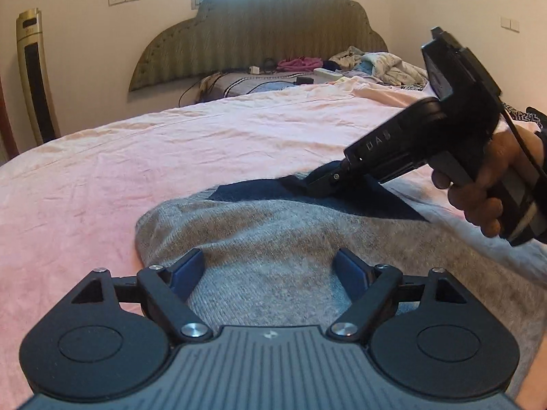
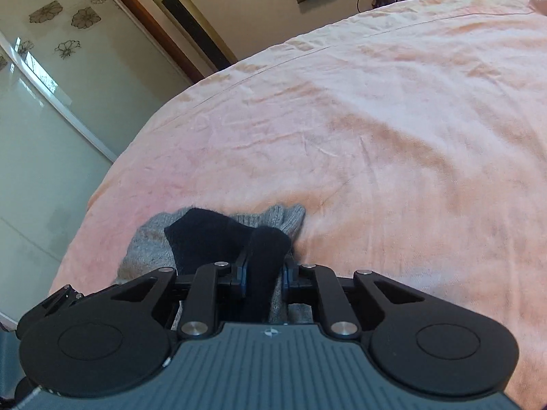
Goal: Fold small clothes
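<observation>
A small grey knit garment [image 1: 273, 235] with a dark navy part [image 1: 273, 191] lies on the pink bedspread [image 1: 171, 157]. My left gripper [image 1: 270, 270] hovers over the grey knit with its blue pads wide apart, nothing pinched between them. In the left wrist view my right gripper [image 1: 319, 182], held by a hand [image 1: 485, 184], comes in from the right and bites the navy fabric. In the right wrist view the right gripper [image 2: 265, 270] is shut on a bunched fold of the navy fabric [image 2: 263, 249], with the grey knit [image 2: 283, 217] around it.
The pink bedspread [image 2: 393, 136] spreads far ahead and to the left. A padded headboard [image 1: 266, 30], a pillow with cables [image 1: 253, 82] and a heap of clothes [image 1: 376, 63] sit at the far end. A gold tower fan [image 1: 34, 75] stands by the wall; glass sliding doors [image 2: 44, 119] lie left.
</observation>
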`<state>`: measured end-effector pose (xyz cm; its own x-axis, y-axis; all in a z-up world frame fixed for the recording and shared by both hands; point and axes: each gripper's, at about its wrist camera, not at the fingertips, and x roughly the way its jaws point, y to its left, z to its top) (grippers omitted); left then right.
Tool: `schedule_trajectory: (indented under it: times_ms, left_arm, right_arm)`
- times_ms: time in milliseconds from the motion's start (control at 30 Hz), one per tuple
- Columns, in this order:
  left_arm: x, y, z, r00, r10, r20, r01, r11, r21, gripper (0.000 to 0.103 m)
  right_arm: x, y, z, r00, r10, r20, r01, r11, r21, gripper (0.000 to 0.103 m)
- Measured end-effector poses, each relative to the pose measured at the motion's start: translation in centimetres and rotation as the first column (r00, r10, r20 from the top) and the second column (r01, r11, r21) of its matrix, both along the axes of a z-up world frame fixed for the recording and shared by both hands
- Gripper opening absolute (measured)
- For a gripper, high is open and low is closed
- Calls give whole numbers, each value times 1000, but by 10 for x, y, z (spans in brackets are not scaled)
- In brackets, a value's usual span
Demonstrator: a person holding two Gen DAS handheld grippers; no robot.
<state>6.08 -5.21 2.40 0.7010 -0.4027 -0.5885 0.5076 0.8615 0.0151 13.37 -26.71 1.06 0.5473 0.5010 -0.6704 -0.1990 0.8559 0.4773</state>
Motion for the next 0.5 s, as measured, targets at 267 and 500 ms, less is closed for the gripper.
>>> schedule_trajectory:
  times_ms: [267,500]
  left_arm:
    - [-77,12,18,995,-93,-22,92,994,-58,84]
    - [-91,-16,-2,997,-58,55,53,995,84,84]
  right_arm:
    - [-107,32,50,974,115,195,-111,993,-31,63]
    - [-112,54,23,975,146,170,-117,979,-167,61]
